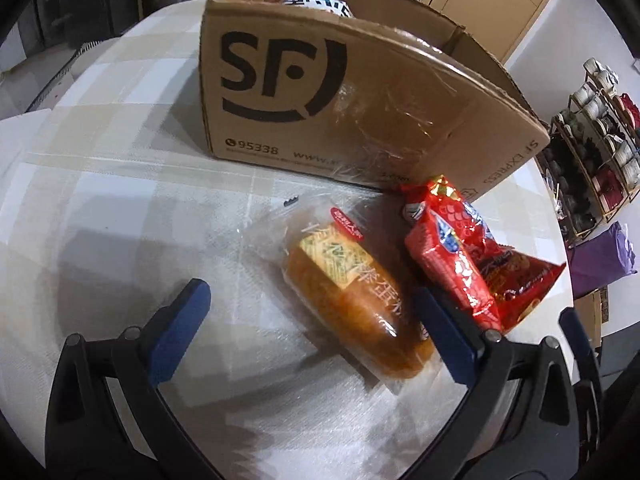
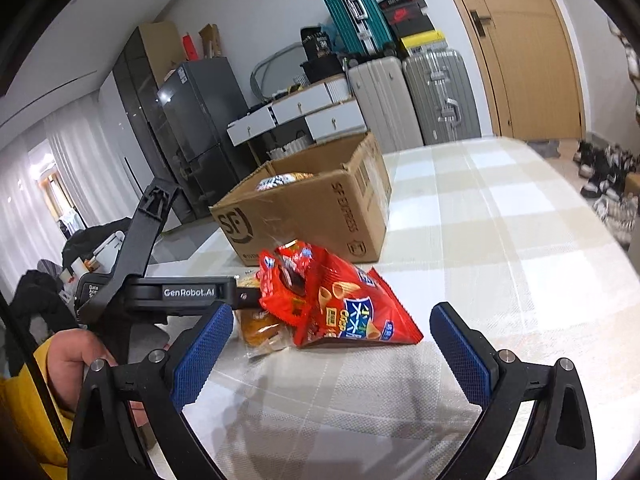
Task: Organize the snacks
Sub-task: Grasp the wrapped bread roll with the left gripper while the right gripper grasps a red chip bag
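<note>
Tabletop bare right of snacks

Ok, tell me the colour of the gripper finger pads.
Blue, with a fine textured grid; the pads show best in the right wrist view.

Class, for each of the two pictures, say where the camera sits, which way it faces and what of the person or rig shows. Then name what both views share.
Left wrist: on the left claw, looking down at the cake, red bags and box; its blue fingers show.
Right wrist: on the right claw, looking level across the table at the room; a hand holding the left claw shows.
Shared: box, cake, red bags.
</note>
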A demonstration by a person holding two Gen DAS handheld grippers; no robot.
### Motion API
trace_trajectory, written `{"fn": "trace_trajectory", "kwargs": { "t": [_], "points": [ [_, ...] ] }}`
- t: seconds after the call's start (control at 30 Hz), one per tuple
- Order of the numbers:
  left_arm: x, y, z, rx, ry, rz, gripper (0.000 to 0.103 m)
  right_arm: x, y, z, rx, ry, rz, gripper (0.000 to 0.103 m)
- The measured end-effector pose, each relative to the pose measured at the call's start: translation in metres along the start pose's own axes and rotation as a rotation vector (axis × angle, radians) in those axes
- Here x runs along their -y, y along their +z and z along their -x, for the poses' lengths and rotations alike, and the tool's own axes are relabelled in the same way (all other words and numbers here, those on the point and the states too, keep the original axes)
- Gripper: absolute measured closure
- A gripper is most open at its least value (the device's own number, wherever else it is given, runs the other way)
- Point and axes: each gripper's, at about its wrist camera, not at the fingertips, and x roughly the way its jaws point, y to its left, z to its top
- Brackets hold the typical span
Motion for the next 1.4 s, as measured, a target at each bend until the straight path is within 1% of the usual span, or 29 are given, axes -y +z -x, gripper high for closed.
{"fn": "trace_trajectory", "kwargs": {
  "t": [0.1, 0.17, 0.2, 0.23, 0.27, 0.3, 0.33, 0.37, 0.4, 0.43, 0.47, 0.53, 0.67, 0.8, 0.9, 0.93, 1.03, 1.07, 1.13, 1.2, 1.27, 1.37, 1.4],
  "points": [
    [0.002, 0.006, -0.007, 0.013, 0.007, -0.006, 0.001, 0.011, 0.0, -0.005, -0.009, 0.027, -0.052, 0.002],
    [0.004, 0.009, -0.01, 0.024, 0.0, -0.009, 0.005, 0.016, 0.0, -0.006, -0.018, 0.035, -0.079, 0.002],
    [0.011, 0.007, -0.007, 0.029, -0.007, -0.019, 0.011, 0.018, 0.0, -0.007, -0.021, 0.036, -0.09, 0.002],
    [0.014, 0.009, -0.007, 0.03, -0.027, -0.033, 0.021, 0.019, 0.0, -0.007, -0.021, 0.039, -0.096, 0.002],
    [0.015, 0.008, -0.006, 0.029, -0.046, -0.037, 0.027, 0.02, 0.0, -0.007, -0.021, 0.043, -0.1, 0.002],
    [0.017, 0.009, -0.006, 0.027, -0.074, -0.04, 0.041, 0.021, 0.0, -0.008, -0.021, 0.045, -0.101, 0.002],
    [0.019, 0.01, -0.006, 0.025, -0.103, -0.043, 0.048, 0.02, 0.0, -0.008, -0.024, 0.046, -0.1, 0.002],
    [0.02, 0.012, -0.007, 0.022, -0.11, -0.046, 0.049, 0.02, 0.0, -0.009, -0.025, 0.046, -0.099, 0.002],
    [0.02, 0.014, -0.007, 0.019, -0.122, -0.042, 0.053, 0.019, 0.0, -0.008, -0.025, 0.047, -0.099, 0.002],
    [0.019, 0.016, -0.009, 0.011, -0.152, -0.031, 0.059, 0.019, -0.001, -0.008, -0.025, 0.05, -0.1, 0.002],
    [0.016, 0.018, -0.01, 0.004, -0.182, -0.017, 0.06, 0.02, -0.001, -0.008, -0.024, 0.046, -0.103, 0.002],
    [0.013, 0.02, -0.01, 0.002, -0.199, -0.008, 0.062, 0.021, -0.002, -0.006, -0.021, 0.047, -0.111, 0.002],
    [0.006, 0.018, -0.005, 0.011, -0.2, 0.0, 0.065, 0.022, -0.003, -0.005, -0.019, 0.043, -0.122, 0.002],
    [-0.002, 0.014, 0.005, 0.017, -0.2, 0.003, 0.071, 0.021, -0.003, -0.005, -0.025, 0.034, -0.124, 0.002],
    [-0.009, 0.004, 0.015, 0.021, -0.208, 0.003, 0.072, 0.02, -0.004, -0.005, -0.036, 0.021, -0.117, 0.002],
    [-0.003, 0.008, 0.012, 0.02, -0.209, 0.002, 0.072, 0.019, -0.004, -0.006, -0.041, 0.017, -0.111, 0.002],
    [-0.004, 0.008, 0.011, 0.012, -0.229, 0.01, 0.073, 0.012, -0.002, -0.011, -0.078, -0.003, -0.078, 0.002],
    [-0.005, 0.001, 0.014, 0.014, -0.231, 0.009, 0.073, 0.009, 0.0, -0.013, -0.089, -0.013, -0.066, 0.002],
    [-0.009, -0.002, 0.016, 0.016, -0.236, 0.006, 0.073, 0.004, 0.005, -0.018, -0.112, -0.033, -0.034, 0.002],
    [-0.017, -0.006, 0.019, 0.022, -0.246, 0.005, 0.073, -0.001, 0.011, -0.026, -0.145, -0.082, 0.0, 0.002],
    [-0.019, -0.013, 0.019, 0.03, -0.251, 0.012, 0.073, -0.002, 0.015, -0.035, -0.177, -0.094, 0.015, 0.002],
    [-0.028, -0.013, 0.025, 0.039, -0.263, 0.026, 0.073, -0.006, 0.018, -0.05, -0.217, -0.128, 0.041, 0.003],
    [-0.034, -0.018, 0.024, 0.04, -0.265, 0.03, 0.073, -0.007, 0.018, -0.054, -0.229, -0.143, 0.048, 0.003]
  ]
}}
